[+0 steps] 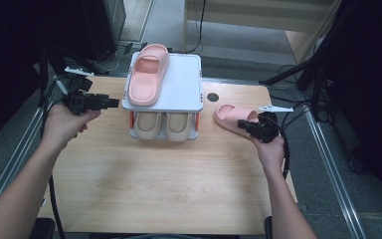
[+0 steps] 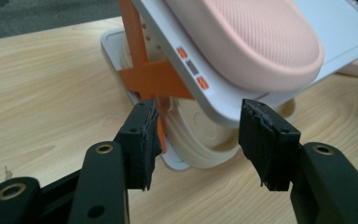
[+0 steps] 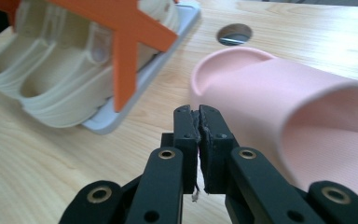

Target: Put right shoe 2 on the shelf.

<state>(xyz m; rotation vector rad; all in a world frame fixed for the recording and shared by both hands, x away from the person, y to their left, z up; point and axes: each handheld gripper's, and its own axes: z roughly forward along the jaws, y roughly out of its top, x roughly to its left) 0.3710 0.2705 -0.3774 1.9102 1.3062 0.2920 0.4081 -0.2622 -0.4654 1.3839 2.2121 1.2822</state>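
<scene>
Here, at the left of the high view, the left tool is held level above the wooden worktop, pointing toward the side of a small two-level shoe rack. In the left gripper view its jaws are seen standing well apart, with nothing between them; the rack's orange cross-brace and the edge of its white upper shelf lie just beyond the pads.

On the rack's upper shelf, toward its left side, one pink slipper is laid with its toe toward the far end. Beneath it, on the lower level, a pair of cream slippers is set side by side, their toes facing the person.

To the right of the rack, a second pink slipper is lying on the worktop, near a round hole in the board. The right tool is placed at this slipper's near side. In the right gripper view its jaws are seen pressed together with no gap, and the second pink slipper lies just beside them to the right; whether any of its strap edge is pinched between the pads cannot be told. The cream slippers and the orange brace are seen at the upper left of that view.
</scene>
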